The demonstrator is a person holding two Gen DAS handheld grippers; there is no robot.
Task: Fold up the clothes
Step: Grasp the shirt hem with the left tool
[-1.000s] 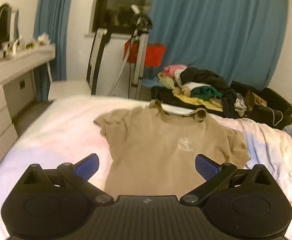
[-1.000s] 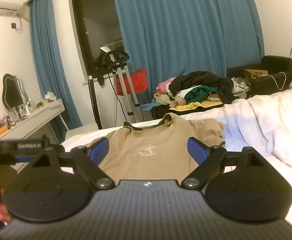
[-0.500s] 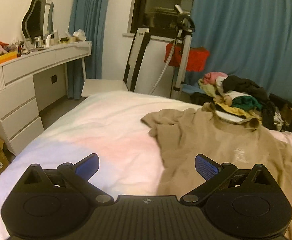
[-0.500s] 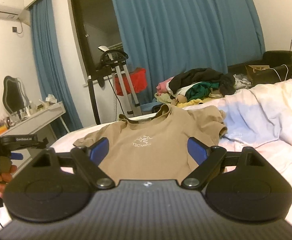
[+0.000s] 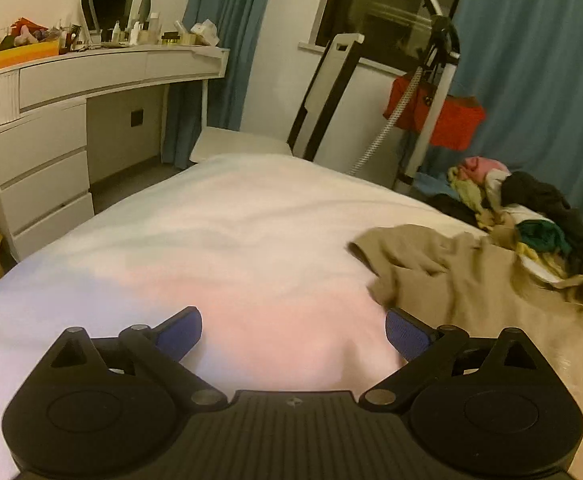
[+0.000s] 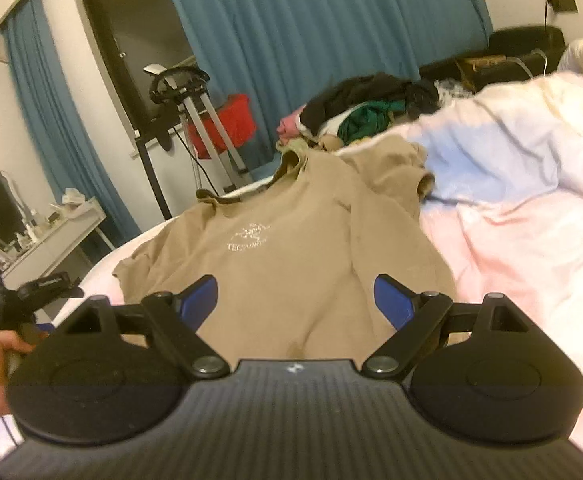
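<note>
A tan T-shirt with a white chest logo lies spread face up on the bed, collar toward the far side. In the left wrist view the tan T-shirt lies to the right. My left gripper is open and empty, over bare sheet left of the shirt's left sleeve. My right gripper is open and empty, low over the shirt's lower half, hem beneath it. The left gripper shows in the right wrist view, held in a hand.
A rumpled pink and white duvet lies right of the shirt. A pile of loose clothes sits beyond the bed. A white dresser stands to the left, and a garment steamer stand near the blue curtains.
My left gripper has swung left, off the shirt and over bare sheet. My right gripper has moved down and closer over the shirt's lower part. Both stayed open.
</note>
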